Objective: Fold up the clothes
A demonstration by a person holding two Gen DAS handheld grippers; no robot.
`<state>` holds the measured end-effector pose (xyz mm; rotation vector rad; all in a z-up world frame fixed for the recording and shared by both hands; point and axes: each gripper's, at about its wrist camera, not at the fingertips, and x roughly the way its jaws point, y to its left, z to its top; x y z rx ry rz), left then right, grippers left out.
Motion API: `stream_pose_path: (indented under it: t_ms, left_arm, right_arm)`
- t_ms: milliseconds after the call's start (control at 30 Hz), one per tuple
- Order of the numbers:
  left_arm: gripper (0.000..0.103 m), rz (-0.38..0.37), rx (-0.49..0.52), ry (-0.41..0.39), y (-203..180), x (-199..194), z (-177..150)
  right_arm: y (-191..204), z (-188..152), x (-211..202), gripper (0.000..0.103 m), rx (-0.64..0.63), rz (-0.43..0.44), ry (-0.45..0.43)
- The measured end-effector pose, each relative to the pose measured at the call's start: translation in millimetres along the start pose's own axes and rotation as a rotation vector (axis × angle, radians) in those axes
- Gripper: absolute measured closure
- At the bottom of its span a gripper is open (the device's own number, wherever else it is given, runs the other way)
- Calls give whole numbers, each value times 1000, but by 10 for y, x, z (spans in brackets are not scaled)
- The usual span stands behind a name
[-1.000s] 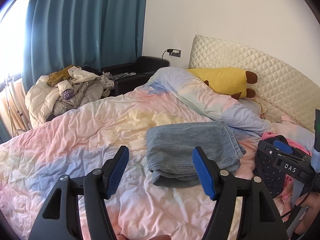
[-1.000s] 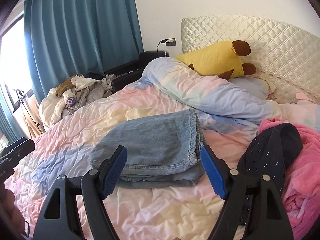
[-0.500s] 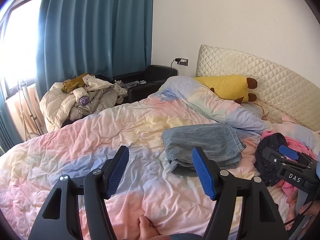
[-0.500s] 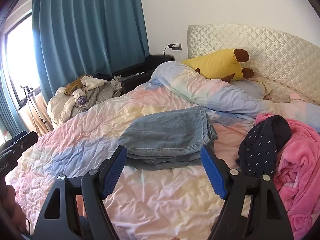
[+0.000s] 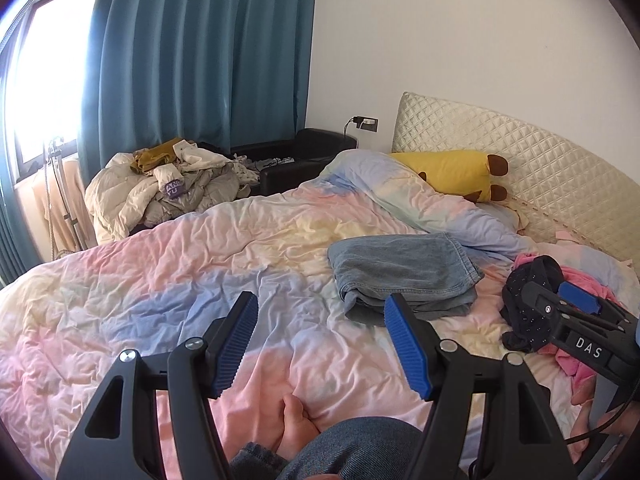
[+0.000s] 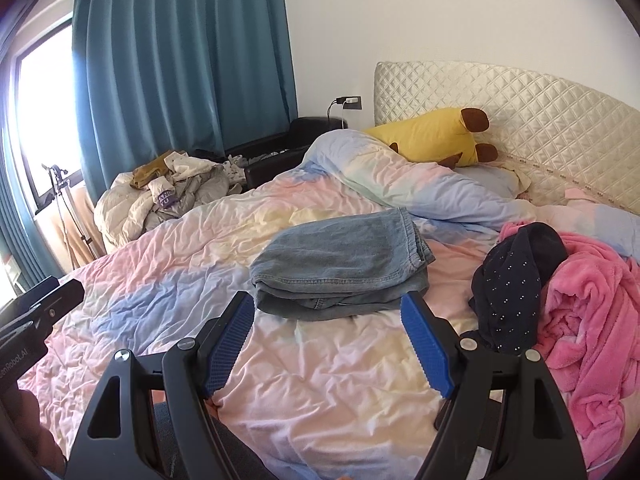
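Both claws, left [image 5: 322, 340] and right [image 6: 330, 340], gape wide, empty, above the duvet [image 6: 340, 392].

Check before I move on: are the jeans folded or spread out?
Folded: the jeans lie as a compact stacked rectangle, layered edges showing.

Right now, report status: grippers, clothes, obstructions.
Left gripper open, right gripper open, both empty. Folded jeans flat on duvet. Dotted navy garment and pink fleece unfolded. Nothing in the way.
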<state>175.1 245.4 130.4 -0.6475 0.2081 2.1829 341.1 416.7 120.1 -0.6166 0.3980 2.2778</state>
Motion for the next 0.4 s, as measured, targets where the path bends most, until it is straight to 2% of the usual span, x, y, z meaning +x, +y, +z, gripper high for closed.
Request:
stream_pose_path:
  t_ms: [400]
  left_arm:
    - [35, 7, 0, 1, 39, -46, -49]
  right_arm:
    - [185, -74, -49, 26, -25, -20, 6]
